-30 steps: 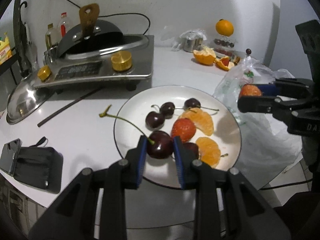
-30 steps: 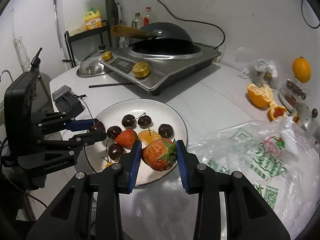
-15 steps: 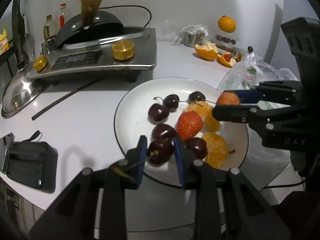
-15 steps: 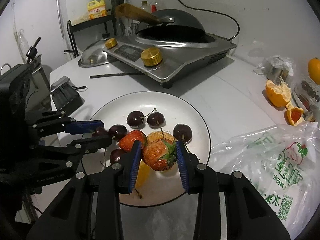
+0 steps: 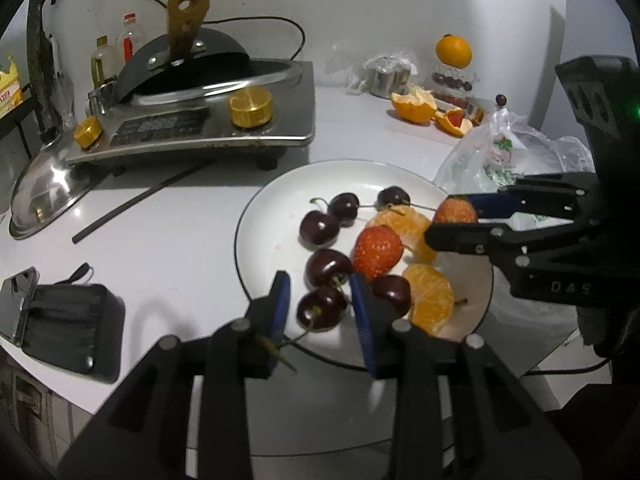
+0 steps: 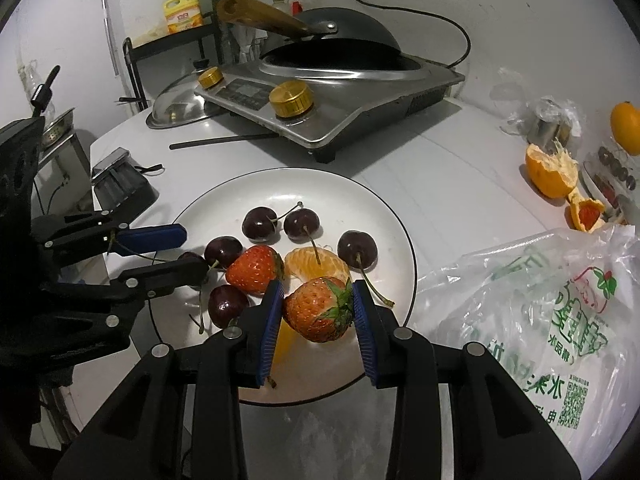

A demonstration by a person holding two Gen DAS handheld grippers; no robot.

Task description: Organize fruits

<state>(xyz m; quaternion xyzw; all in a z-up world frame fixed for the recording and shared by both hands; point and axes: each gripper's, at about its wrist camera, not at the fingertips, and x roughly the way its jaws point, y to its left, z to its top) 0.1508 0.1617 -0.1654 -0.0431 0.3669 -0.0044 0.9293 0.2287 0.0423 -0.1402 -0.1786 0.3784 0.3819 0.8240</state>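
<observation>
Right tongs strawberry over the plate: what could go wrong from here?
1. The strawberry is pinched in the right tongs above an orange segment and cherry stems; released there, it may roll or land on them.
2. The left tongs stand open around a cherry near the plate rim; its stem lies over the edge, so a nudge might roll it off.
3. The two tongs work close together and could collide.

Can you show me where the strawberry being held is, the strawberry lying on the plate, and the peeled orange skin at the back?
held strawberry (image 6: 318, 309), right wrist view, on its red flesh.
plate strawberry (image 6: 253, 269), right wrist view, on its middle.
orange skin (image 5: 414, 105), left wrist view, on the outer rind.
</observation>
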